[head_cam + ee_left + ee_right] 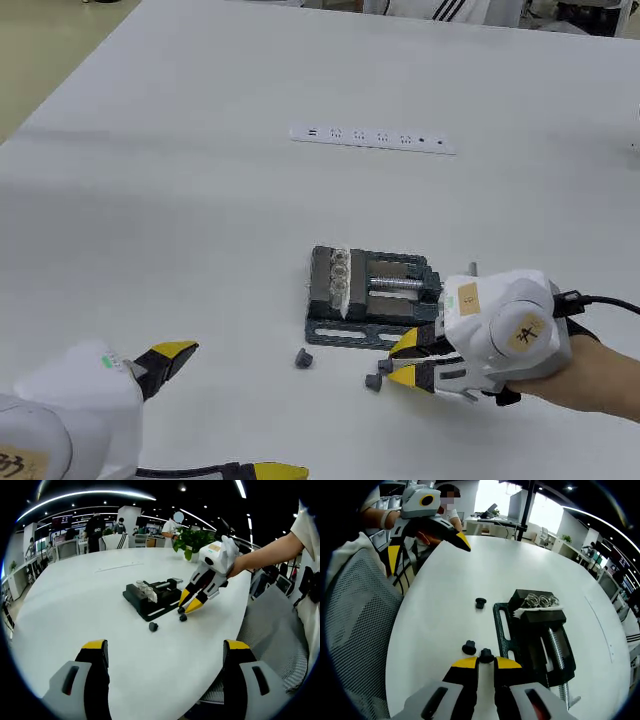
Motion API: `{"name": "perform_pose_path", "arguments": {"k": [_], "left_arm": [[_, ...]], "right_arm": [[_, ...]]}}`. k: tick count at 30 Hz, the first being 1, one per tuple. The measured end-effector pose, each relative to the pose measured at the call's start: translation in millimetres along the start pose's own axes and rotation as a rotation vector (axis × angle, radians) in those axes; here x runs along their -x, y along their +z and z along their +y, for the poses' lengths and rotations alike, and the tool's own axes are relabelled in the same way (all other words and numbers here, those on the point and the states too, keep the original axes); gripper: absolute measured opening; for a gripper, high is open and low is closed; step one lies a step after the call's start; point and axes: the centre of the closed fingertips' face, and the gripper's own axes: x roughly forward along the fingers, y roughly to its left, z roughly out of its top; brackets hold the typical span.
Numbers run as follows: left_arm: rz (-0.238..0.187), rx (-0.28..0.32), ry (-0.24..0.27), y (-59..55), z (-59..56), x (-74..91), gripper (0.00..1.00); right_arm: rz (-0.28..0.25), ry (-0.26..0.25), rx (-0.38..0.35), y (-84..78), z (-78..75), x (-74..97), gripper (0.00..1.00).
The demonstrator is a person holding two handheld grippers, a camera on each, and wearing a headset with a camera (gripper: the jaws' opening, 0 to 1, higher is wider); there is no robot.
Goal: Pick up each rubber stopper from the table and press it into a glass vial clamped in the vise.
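So the right gripper (pixel 487 662) is down low on the table (pixel 435 580), jaws pinched on one rubber stopper (pixel 486 654) just beside the vise (pixel 540 630), probably to keep the carry to the clamped vials (pixel 538 600) short. The left gripper (pixel 165 647) hangs wide open, well clear. Two spare stoppers (pixel 469 647) wait nearby.

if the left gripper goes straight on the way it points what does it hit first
The left gripper would likely meet the lone rubber stopper first, then the vise; its height is unclear.
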Motion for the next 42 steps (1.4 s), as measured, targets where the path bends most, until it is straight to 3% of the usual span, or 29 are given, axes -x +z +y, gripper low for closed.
{"name": "perform_pose_path", "arguments": {"k": [3, 10, 17, 24, 31, 42], "left_arm": [[0.009, -0.029, -0.009, 0.2, -0.1, -3.3, 0.93], [0.031, -0.152, -0.051, 8.3, -4.7, -17.9, 0.84], [0.053, -0.298, -0.144, 23.2, -28.0, -41.7, 0.73], [0.039, -0.367, -0.229, 41.3, -53.1, -61.0, 0.50], [0.048, -0.437, -0.288, 47.9, -71.7, -71.8, 0.34], [0.075, -0.541, -0.348, 48.7, -87.7, -77.5, 0.19]], "right_arm": [[0.006, -0.010, 0.023, 5.9, -2.7, 10.8, 0.08], [0.097, 0.009, 0.014, 0.6, -4.3, 32.5, 0.08], [0.157, 0.062, 0.047, 12.4, 5.6, 60.6, 0.07], [0.181, 0.105, 0.068, 34.8, 24.2, 79.2, 0.07], [0.196, 0.140, 0.109, 51.2, 37.8, 85.7, 0.07], [0.238, 0.182, 0.114, 48.6, 48.7, 77.7, 0.07]]}}
